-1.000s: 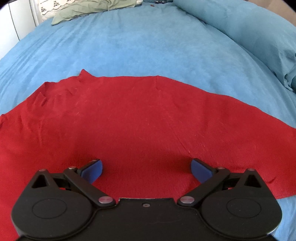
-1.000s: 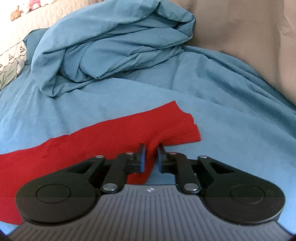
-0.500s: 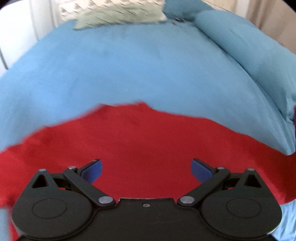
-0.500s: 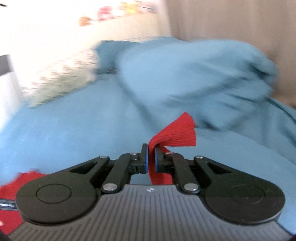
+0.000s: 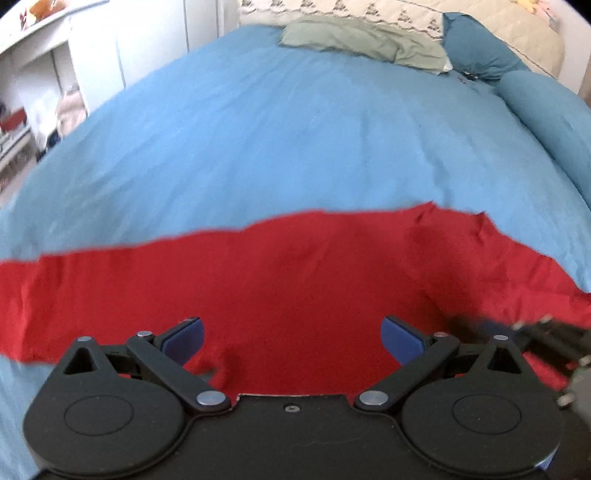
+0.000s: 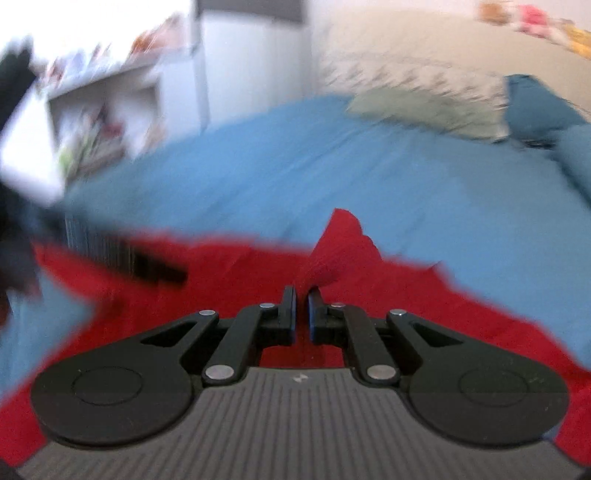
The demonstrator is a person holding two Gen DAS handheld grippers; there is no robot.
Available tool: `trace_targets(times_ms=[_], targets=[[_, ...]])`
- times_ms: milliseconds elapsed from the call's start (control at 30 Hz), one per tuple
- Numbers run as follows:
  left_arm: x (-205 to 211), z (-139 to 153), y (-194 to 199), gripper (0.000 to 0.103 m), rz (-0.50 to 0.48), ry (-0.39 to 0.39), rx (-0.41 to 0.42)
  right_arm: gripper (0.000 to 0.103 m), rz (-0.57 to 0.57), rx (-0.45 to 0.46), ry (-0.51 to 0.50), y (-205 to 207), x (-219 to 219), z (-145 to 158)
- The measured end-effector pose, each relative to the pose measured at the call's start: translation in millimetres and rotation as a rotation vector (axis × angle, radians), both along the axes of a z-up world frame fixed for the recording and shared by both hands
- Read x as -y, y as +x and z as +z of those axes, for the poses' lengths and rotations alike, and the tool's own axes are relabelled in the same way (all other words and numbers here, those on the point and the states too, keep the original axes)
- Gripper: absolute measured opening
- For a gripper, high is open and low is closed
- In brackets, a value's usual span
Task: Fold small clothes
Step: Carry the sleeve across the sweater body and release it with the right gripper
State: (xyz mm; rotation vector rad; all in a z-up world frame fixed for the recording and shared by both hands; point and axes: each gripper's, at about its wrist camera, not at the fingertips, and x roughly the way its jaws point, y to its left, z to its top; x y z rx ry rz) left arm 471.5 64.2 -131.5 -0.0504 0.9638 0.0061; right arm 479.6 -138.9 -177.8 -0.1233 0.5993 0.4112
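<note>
A red garment (image 5: pixel 295 273) lies spread across the blue bed cover (image 5: pixel 295 140). My left gripper (image 5: pixel 291 338) is open and empty just above its near part. My right gripper (image 6: pixel 302 308) is shut on a red sleeve end (image 6: pixel 341 247), which sticks up past the fingertips over the rest of the red garment (image 6: pixel 229 280). The right gripper also shows blurred at the right edge of the left wrist view (image 5: pixel 517 332). The left gripper shows as a dark blur at the left of the right wrist view (image 6: pixel 110 254).
A green cloth (image 5: pixel 362 40) and a patterned pillow (image 5: pixel 369 11) lie at the far end of the bed. A rolled blue duvet (image 5: pixel 546 110) runs along the right side. White shelves (image 5: pixel 37 92) stand left of the bed.
My right gripper has lifted the sleeve end off the bed and swung it left, over the body of the garment. My left gripper has tilted up and stayed open.
</note>
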Motion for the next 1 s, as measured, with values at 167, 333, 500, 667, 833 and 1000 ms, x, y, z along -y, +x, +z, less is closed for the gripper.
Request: trace_targets(times_ms=[167,333,500,667,833,1000], targets=[[-1,-11,-6,0.103,-0.019,-0.04,-0.016,0.021,0.018,-0.076,-0.061,-13,-27,-43],[11,-16,-6,0.103,-0.074,-0.128,-0.032,0.034,0.018,-0.079,-0.038,-18,-19,-44],[30,-20,-5,0.103,-0.115,-0.169,-0.053,0.078,0.052,-0.075,-0.087,-17,-4,-31],[54,-35,6,0.094,-0.116,-0.245,-0.1,0.078,0.008,-0.143,-0.072,-41,31,-19],[81,-43,24,0.088,-0.061,-0.181,-0.071,0.078,-0.063,-0.183,-0.03,-67,67,-14],[83,-48,12,0.075,-0.071,-0.038,-0.007,0.079,-0.12,-0.194,0.016,-83,87,-12]])
